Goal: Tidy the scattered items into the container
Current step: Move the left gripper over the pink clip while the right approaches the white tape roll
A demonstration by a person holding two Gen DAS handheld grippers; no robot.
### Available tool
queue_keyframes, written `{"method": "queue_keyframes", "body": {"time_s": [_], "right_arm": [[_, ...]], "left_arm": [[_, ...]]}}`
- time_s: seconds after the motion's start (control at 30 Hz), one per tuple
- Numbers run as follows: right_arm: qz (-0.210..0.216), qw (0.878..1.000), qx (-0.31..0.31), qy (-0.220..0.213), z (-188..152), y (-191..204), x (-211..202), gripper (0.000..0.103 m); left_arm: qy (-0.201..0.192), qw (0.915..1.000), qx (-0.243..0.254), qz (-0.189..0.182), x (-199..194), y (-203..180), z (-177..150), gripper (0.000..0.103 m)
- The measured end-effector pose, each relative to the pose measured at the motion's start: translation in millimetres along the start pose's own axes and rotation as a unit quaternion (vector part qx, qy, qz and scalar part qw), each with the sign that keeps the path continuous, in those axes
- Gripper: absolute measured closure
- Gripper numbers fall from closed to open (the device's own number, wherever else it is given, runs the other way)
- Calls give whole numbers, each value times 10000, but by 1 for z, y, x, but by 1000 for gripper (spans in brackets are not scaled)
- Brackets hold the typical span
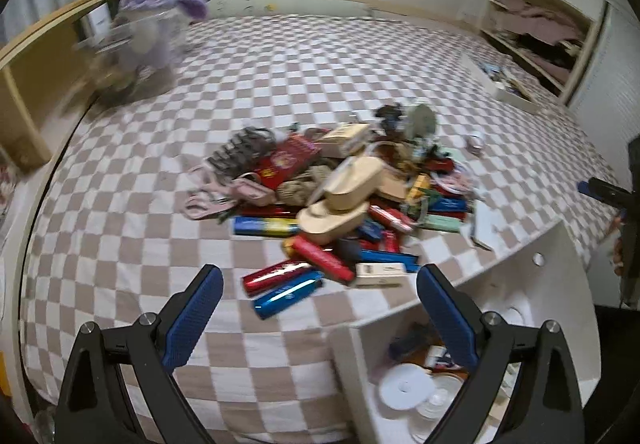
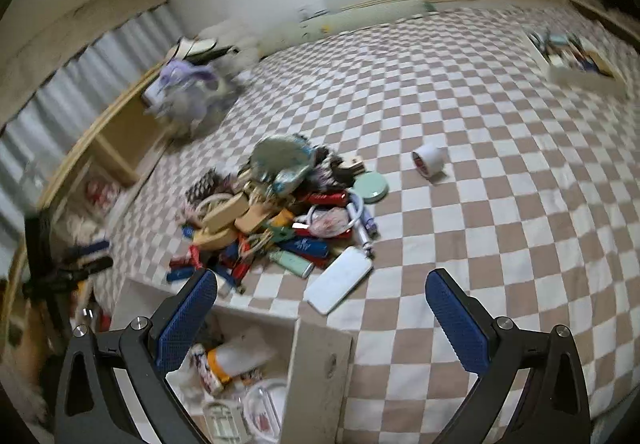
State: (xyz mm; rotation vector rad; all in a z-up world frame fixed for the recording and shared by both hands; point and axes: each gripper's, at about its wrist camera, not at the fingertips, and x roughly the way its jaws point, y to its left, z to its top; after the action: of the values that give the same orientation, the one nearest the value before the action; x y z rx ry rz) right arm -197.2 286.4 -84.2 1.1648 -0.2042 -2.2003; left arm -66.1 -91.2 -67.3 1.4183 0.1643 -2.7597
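Left wrist view. The left gripper point(image 1: 320, 308) hangs above the checkered bedspread point(image 1: 132, 228) with its jaws spread wide and nothing between the blue pads point(image 1: 196, 318). Directly ahead of the fingertips lies the pile of scattered items point(image 1: 336, 200): metallic red and blue flat cases, beige wooden blocks, a red box, a knitted brown piece, pink fabric and a grey hair claw on its left flank. Nearest the tool, just ahead of the gap between the fingers, lies a blue metallic case point(image 1: 288, 294) beside a red metallic case point(image 1: 276, 273). The white container point(image 1: 560, 264) sits below and to the right, partly under the right finger; white tape rolls point(image 1: 406, 386) and small packets lie inside it. At the far right edge part of the right gripper point(image 1: 608, 194) shows. Far ahead to the left sits a blurred purple plush toy point(image 1: 156, 24); far ahead to the right lies a white tray point(image 1: 504, 84) of small objects.

Right wrist view. The right gripper point(image 2: 322, 314) is likewise spread wide and empty. The same pile point(image 2: 280, 212) lies ahead and slightly left of the fingers, topped by a pale green round object. A white flat rectangular case point(image 2: 340, 284) rests at the near edge of the pile, just ahead of the gap between the fingers. A tape roll point(image 2: 429, 161) lies apart from the pile, ahead to the right. The container's corner wall point(image 2: 320, 376) stands between the fingers below, and the left finger overlaps its interior, where blurred packets lie. The left gripper point(image 2: 84, 256) shows blurred at the left edge.
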Motion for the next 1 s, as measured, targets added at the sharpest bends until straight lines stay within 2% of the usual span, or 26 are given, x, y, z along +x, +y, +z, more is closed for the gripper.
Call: {"method": "queue_keyframes", "body": {"time_s": [0.07, 0.17, 0.33, 0.47, 0.63, 0.8, 0.93, 1.0], "right_arm": [[-72, 9999, 133, -7, 1, -7, 3, 0], [-184, 9994, 205, 204, 0, -14, 12, 0], [-253, 9978, 320, 528, -3, -23, 24, 0], [-273, 9969, 366, 644, -2, -26, 29, 0], [-299, 9968, 355, 648, 2, -26, 33, 0], [-295, 9964, 417, 681, 3, -28, 36, 0], [-265, 9960, 563, 648, 5, -32, 36, 0], [-222, 9954, 646, 665, 5, -34, 38, 0]], "left_arm": [[48, 9999, -119, 81, 5, 10, 0, 5], [198, 9992, -329, 133, 16, 24, -1, 5], [529, 9963, -680, 17, 35, 42, 0, 5], [682, 9947, -744, 213, 51, 49, 7, 5], [648, 9965, -249, 459, 77, 49, 21, 5], [550, 9977, 184, 348, 103, 49, 36, 5], [518, 9981, 272, 192, 125, 55, 48, 5], [520, 9978, 337, 251, 135, 57, 52, 5]]}}
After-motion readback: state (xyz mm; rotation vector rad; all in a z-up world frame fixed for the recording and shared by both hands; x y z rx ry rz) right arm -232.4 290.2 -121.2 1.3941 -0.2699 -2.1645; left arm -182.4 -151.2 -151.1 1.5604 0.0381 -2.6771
